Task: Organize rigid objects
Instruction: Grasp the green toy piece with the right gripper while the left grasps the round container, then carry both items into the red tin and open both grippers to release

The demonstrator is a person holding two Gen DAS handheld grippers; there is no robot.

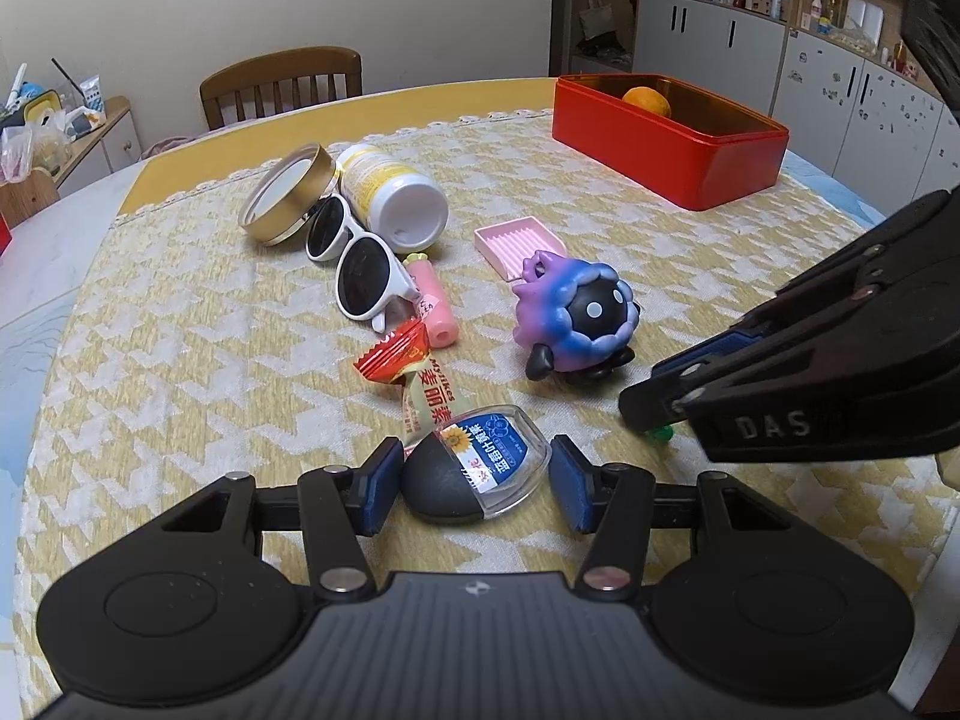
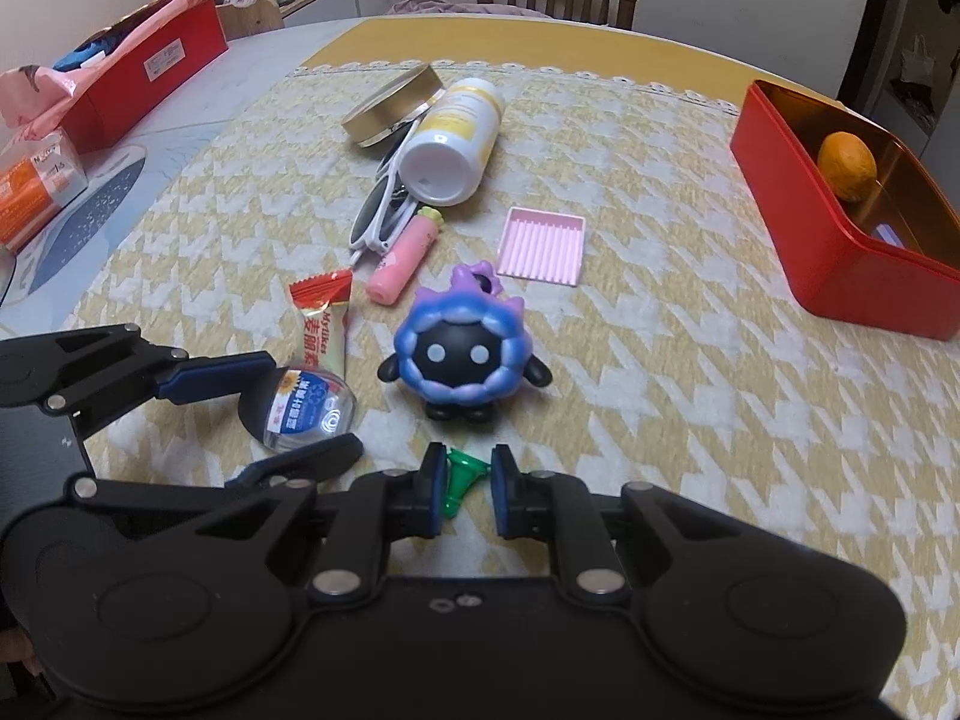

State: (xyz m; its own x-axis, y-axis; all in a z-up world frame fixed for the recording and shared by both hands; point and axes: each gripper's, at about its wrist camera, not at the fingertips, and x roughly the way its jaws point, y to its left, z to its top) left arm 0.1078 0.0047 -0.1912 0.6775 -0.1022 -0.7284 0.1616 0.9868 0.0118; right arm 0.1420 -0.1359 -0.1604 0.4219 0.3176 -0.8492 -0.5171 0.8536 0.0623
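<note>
A small black oval thing in a clear case with a blue label point(image 1: 474, 468) lies on the yellow-and-white cloth point(image 1: 180, 360). My left gripper point(image 1: 474, 483) is shut on it, one blue pad against each side; the right wrist view shows the same case point(image 2: 309, 408) in the left gripper point(image 2: 312, 411). My right gripper point(image 2: 468, 489) is shut on a small green plastic funnel-shaped piece point(image 2: 459, 474), low on the cloth. From the left wrist, the right gripper point(image 1: 651, 405) comes in from the right with the green piece point(image 1: 660, 433) peeking out under its tips.
Ahead lie a blue-purple toy figure point(image 2: 465, 354), a candy wrapper point(image 1: 420, 378), a pink tube point(image 1: 435, 306), white sunglasses point(image 1: 354, 258), a white bottle point(image 1: 396, 192), a gold round tin point(image 1: 288, 192) and a pink ridged tray point(image 2: 543, 246). A red box point(image 2: 840, 264) holding an orange point(image 2: 849, 165) stands far right.
</note>
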